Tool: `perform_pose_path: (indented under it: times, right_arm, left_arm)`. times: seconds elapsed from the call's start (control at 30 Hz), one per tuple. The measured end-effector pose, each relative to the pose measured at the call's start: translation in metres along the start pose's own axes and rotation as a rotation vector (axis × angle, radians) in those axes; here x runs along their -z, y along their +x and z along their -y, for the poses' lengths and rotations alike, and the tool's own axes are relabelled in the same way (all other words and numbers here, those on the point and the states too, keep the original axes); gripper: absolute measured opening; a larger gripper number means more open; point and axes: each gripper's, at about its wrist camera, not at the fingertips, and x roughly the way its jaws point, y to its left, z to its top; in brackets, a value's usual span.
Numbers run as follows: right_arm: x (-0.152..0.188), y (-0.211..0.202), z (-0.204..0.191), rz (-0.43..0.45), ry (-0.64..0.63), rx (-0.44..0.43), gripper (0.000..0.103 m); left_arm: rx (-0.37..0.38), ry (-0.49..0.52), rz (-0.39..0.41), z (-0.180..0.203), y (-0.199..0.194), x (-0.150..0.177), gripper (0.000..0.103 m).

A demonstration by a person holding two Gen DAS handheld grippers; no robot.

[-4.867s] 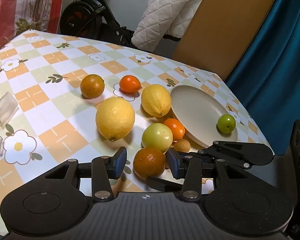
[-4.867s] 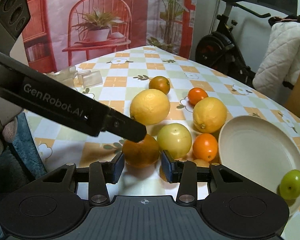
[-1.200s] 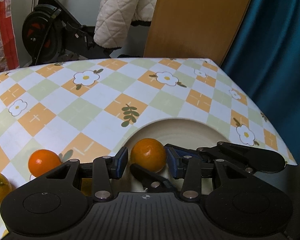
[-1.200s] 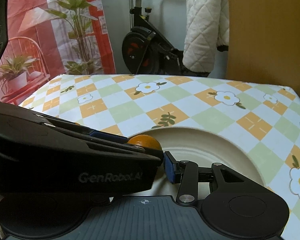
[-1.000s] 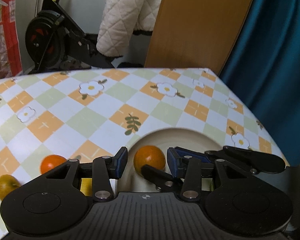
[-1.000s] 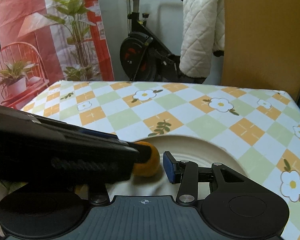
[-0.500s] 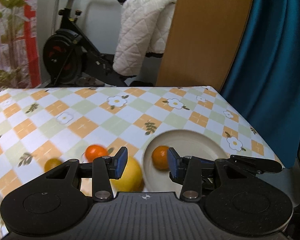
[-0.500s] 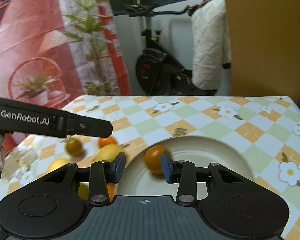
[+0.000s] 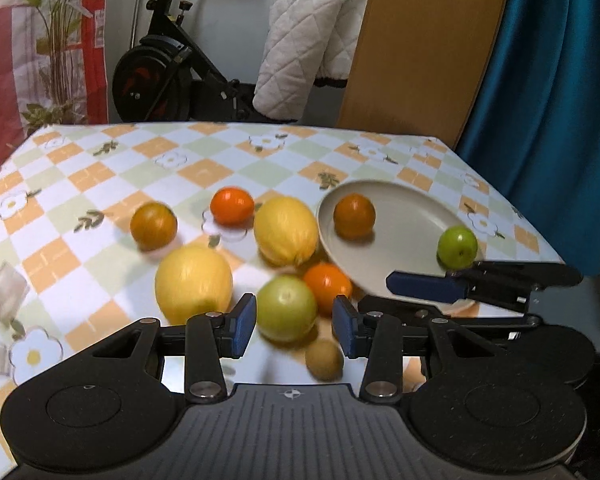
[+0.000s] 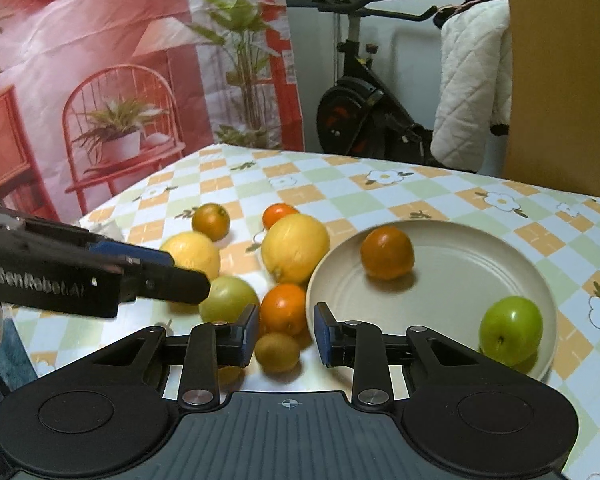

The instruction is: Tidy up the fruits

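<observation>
Two grippers hang above the near edge of the table, and neither holds anything. The left gripper stands with its jaws apart. The right gripper has just been narrowing its jaws; no fruit is pressed between its pads.

Seven fruits lie loose on the cloth, two on the plate.

1. Nearest the near edge lies a small brownish fruit, touching or just beside an orange and a pale green fruit.
2. The next step is probably to pick one of these three. Take the pale green fruit or the small one first, since both are free on the near side.
3. Widen the jaws before descending; as they stand they look too narrow for the pale green fruit.
4. Close across the fruit's widest part, and lift straight up so the neighbours do not roll.
5. Leave the two large lemons until the cluster is cleared.
6. Set each fruit on bare plate between the orange on the plate and the green apple at its near right rim.

Farther back lie a tangerine and a darker orange.

Legible writing: "GenRobot.AI" on the left gripper's side. No other labels are readable.
</observation>
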Motion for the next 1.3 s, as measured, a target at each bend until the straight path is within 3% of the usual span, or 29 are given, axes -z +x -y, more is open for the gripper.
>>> perform_pose_path:
  times: [0.23,0.4,0.7,1.0,1.1,1.3]
  right_arm:
    - [0.006,0.003,-0.010,-0.009,-0.075,0.041,0.018]
    - [0.010,0.005,-0.008,-0.018,-0.083,0.052,0.013]
    - [0.012,0.007,-0.011,-0.022,-0.103,0.047,0.013]
    - [0.011,0.003,-0.006,-0.005,-0.090,0.059,0.013]
    - [0.012,0.001,-0.004,0.003,-0.084,0.063,0.013]
    - [0.010,0.000,0.002,0.004,-0.054,0.056,0.013]
  left_arm:
    - [0.018,0.032,0.001,0.009,0.006,0.012,0.042]
    - [0.069,-0.030,-0.034,0.002,0.012,0.022,0.037]
    - [0.094,-0.046,-0.038,0.000,0.016,0.026,0.031]
    - [-0.014,-0.094,0.057,-0.006,0.006,0.022,0.033]
    - [-0.043,-0.099,0.087,-0.006,0.001,0.020,0.045]
    - [-0.061,-0.074,0.032,-0.002,0.005,0.019,0.047]
